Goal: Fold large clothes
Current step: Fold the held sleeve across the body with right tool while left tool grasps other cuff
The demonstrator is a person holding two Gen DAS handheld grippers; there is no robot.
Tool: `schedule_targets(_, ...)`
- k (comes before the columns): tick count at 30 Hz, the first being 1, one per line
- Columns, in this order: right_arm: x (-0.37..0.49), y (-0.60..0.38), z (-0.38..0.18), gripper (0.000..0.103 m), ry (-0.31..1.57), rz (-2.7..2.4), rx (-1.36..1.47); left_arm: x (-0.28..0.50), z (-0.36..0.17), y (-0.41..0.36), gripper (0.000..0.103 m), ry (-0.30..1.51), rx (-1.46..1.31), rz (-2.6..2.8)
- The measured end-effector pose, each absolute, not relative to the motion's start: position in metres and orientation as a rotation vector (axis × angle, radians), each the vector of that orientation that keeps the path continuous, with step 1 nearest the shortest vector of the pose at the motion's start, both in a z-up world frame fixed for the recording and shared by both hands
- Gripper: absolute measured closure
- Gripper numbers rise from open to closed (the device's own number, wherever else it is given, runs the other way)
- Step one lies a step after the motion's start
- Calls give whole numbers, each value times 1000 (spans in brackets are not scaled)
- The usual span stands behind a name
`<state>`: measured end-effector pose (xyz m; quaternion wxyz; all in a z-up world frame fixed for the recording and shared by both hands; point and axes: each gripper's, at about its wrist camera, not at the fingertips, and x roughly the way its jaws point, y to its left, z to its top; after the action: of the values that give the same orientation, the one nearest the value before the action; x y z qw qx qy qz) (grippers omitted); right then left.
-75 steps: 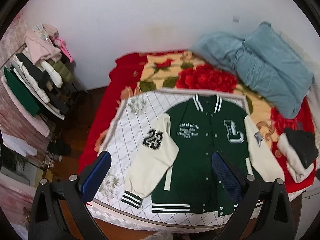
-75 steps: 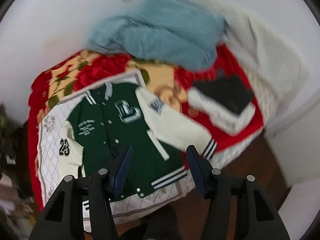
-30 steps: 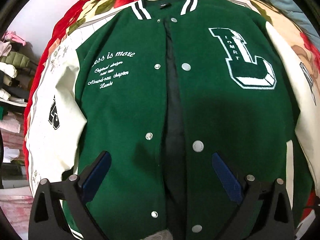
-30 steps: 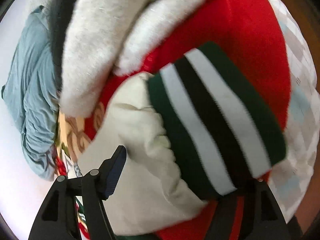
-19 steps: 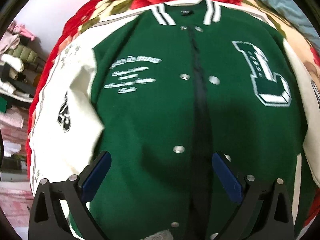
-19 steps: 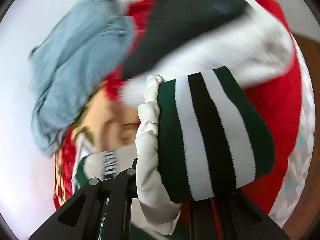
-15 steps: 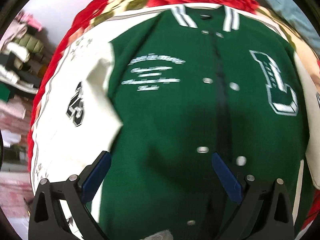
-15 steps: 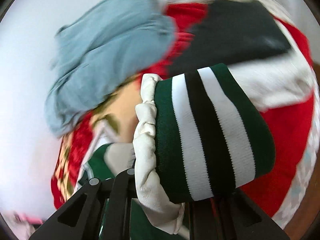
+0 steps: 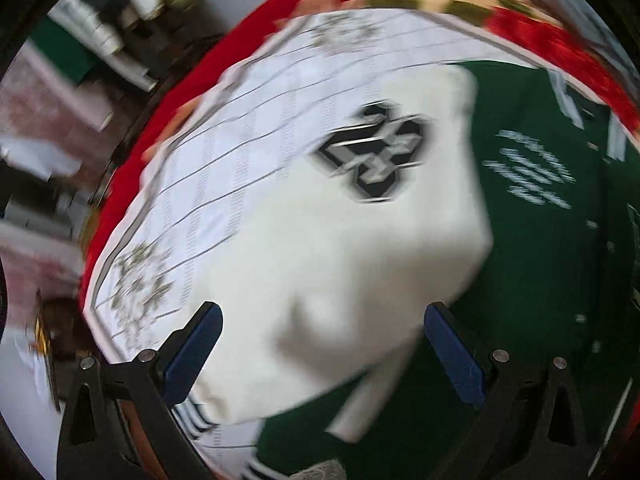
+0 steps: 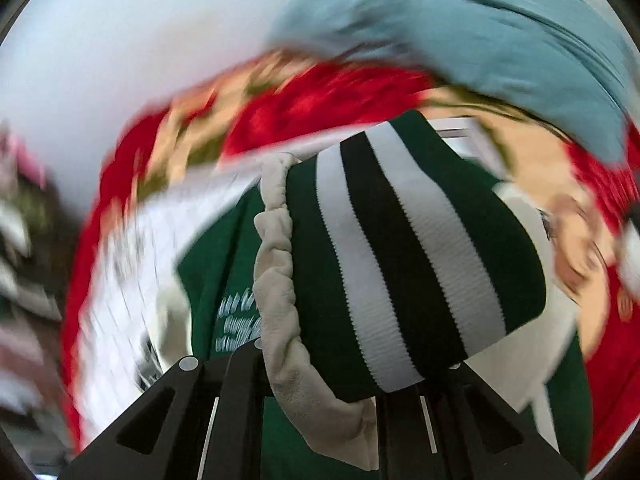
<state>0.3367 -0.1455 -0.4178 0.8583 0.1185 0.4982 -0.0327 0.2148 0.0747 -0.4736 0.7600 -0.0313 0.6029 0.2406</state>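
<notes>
Likely a bedroom: bed (image 9: 132, 148), clothes rack (image 9: 108, 20).

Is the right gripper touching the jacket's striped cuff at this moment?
Touching. In the right wrist view the right gripper is shut on the striped cuff, which bulges out from between its jaws, lifted above the green jacket body.

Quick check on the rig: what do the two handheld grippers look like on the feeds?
Left gripper: black angular frame with triangular cutouts, silver screw heads, blue finger pads. Right gripper: same black frame and silver screws, thin white lines along the fingers; its pads are hidden. No cables, hands or sleeves show.
</notes>
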Motion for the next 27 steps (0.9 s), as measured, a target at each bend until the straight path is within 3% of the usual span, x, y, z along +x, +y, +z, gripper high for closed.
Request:
schedule_targets(3,346,-62,-470,89,1159,-8,85,193,-482,111,2,1336,-97,601)
schedule_targets(8,347,-12,-548,85,1377,106,25,158,-486,157,2,1380,-170,691)
schedule_targets(9,342,-14,-549,76,1386,134,54,150,-483,166,2,1381,-195,704)
schedule_targets(10,336,-16,-546,53,1384,173,98,144,-480,172,2,1383,-214,716)
schedule_targets(12,321,-26,-528,25,1362,255,201,128,-475,187,2,1389,-259,734)
schedule_targets(19,271,-84,-468,25,1316,275,304,84,-484,226,2,1418,-515,736)
schedule_targets(27,288,-147,-473,25,1400,191,306,52,-543,250,2,1428,-981,678)
